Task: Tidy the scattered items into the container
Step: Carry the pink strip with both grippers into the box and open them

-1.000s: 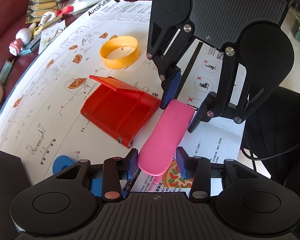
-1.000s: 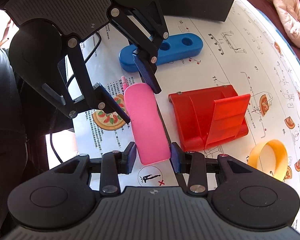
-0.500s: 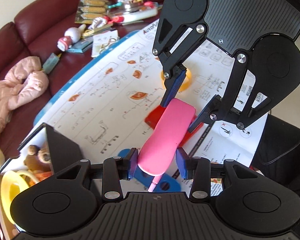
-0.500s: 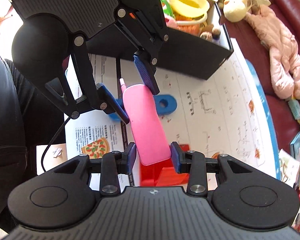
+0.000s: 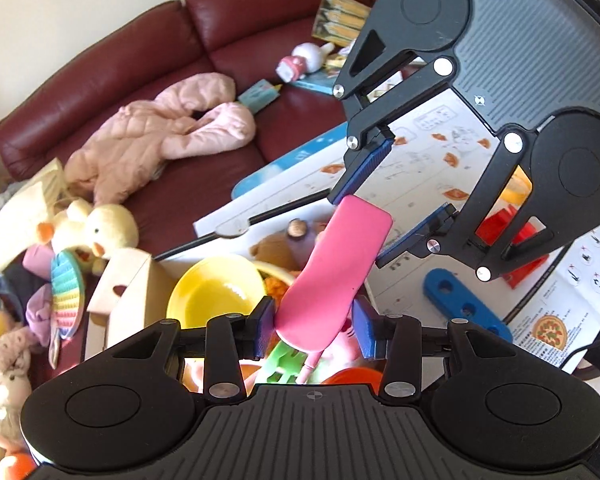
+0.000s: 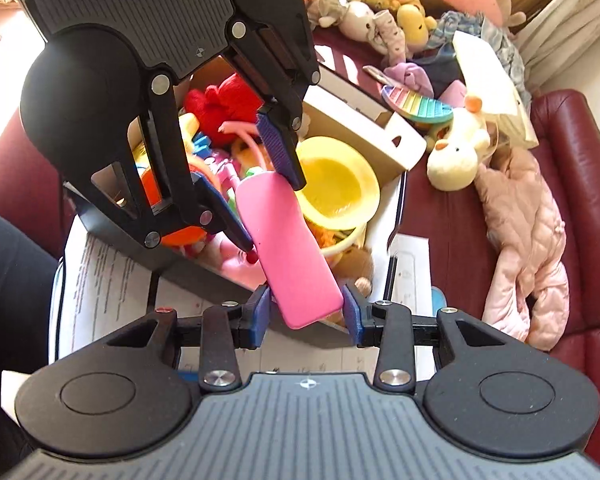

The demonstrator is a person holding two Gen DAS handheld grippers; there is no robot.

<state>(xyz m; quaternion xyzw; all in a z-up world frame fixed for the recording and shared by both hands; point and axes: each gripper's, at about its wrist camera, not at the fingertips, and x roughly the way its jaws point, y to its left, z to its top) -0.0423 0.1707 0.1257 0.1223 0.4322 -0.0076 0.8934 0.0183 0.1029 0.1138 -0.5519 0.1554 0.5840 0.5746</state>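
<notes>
Both cameras sit just behind their own gripper's fingers and look steeply downward from close above an open toy box (image 5: 120, 292). The left wrist view faces across the box toward a dark red sofa (image 5: 100, 80), with the printed paper sheet (image 5: 440, 152) to its right. The right wrist view faces the opposite way, toward a pile of plush toys (image 6: 380, 4). Both views share the box, the yellow bowl (image 5: 216, 296) inside it, the pink slab (image 5: 336, 276) and the pink jacket (image 6: 528, 248), and each shows the other gripper head-on.

The yellow ring (image 5: 518, 192) and red holder (image 5: 508, 228) are largely hidden behind the right gripper (image 5: 394, 208). The box's (image 6: 384, 136) contents are partly covered by the left gripper (image 6: 260, 184). The soft toys (image 6: 364, 4) are cut off by the picture's edge.
</notes>
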